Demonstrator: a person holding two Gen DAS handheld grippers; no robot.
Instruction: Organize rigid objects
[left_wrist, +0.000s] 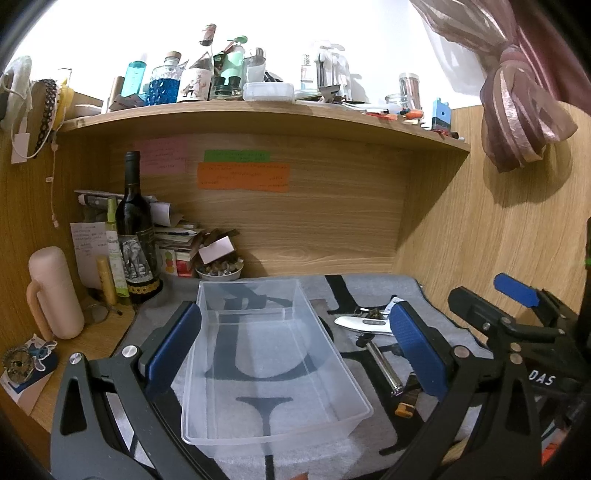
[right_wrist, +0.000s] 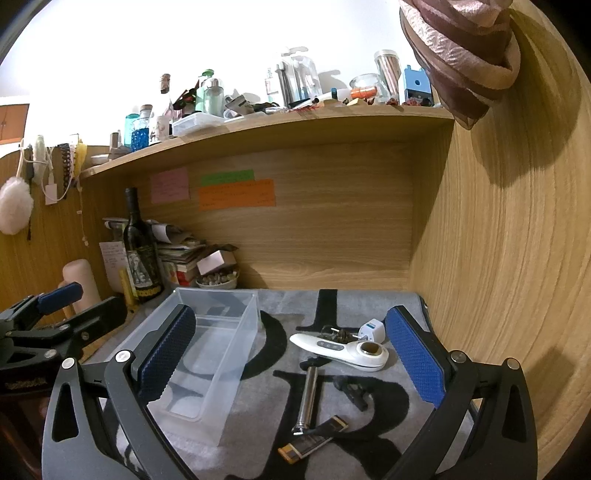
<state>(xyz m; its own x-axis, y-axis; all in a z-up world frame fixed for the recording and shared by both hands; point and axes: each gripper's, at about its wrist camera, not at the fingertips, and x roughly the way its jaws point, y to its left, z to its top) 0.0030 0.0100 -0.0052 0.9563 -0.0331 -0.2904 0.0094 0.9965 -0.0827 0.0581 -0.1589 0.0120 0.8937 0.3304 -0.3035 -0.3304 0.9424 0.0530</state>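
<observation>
A clear plastic bin stands empty on the grey mat, also in the right wrist view. Right of it lie a white handheld device, a white plug adapter, keys, a metal cylinder tool, a small black-and-gold bar and a black clip. My left gripper is open, its fingers either side of the bin. My right gripper is open above the loose items, apart from them.
A wine bottle, pink flask, stacked papers and a bowl of stones crowd the back left. A wooden wall closes the right side. A cluttered shelf runs overhead.
</observation>
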